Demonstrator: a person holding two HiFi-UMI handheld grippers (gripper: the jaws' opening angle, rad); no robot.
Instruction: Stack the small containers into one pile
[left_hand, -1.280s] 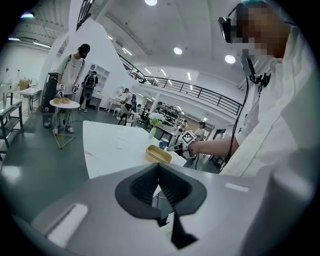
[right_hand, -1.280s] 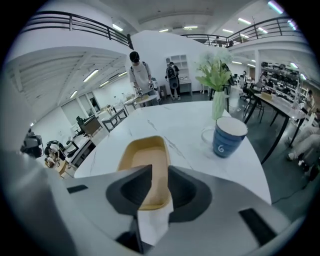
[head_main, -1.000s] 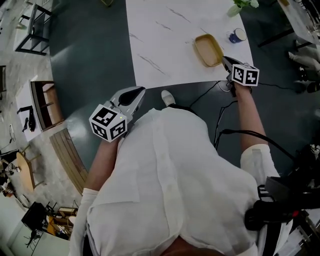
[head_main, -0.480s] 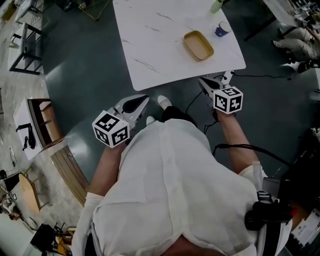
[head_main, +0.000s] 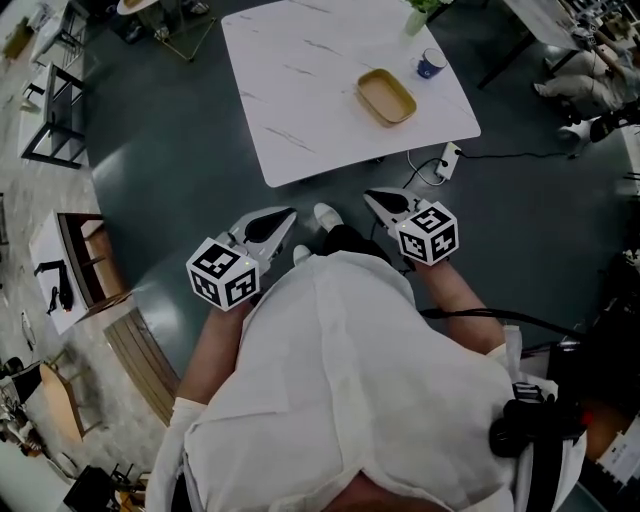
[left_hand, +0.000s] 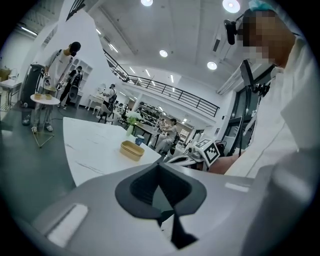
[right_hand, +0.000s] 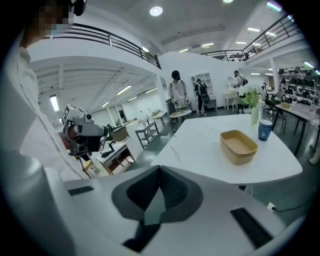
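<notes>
The left claw (head_main: 286, 214) is pressed shut with nothing in it. It is held off the near edge of the desk (head_main: 300, 90), above the dark floor (head_main: 170, 150). The right claw (head_main: 370, 196) is also closed and empty, and also stops short of the desk's near edge. Both claws point toward the desk without touching it. The person's white shirt (head_main: 340, 380) fills the space behind them. The tan containers (head_main: 386, 97) sit on the desk toward its right side, upright, seemingly nested one inside another. A blue cup (head_main: 430, 64) stands near them, closer to the desk's far right edge.
</notes>
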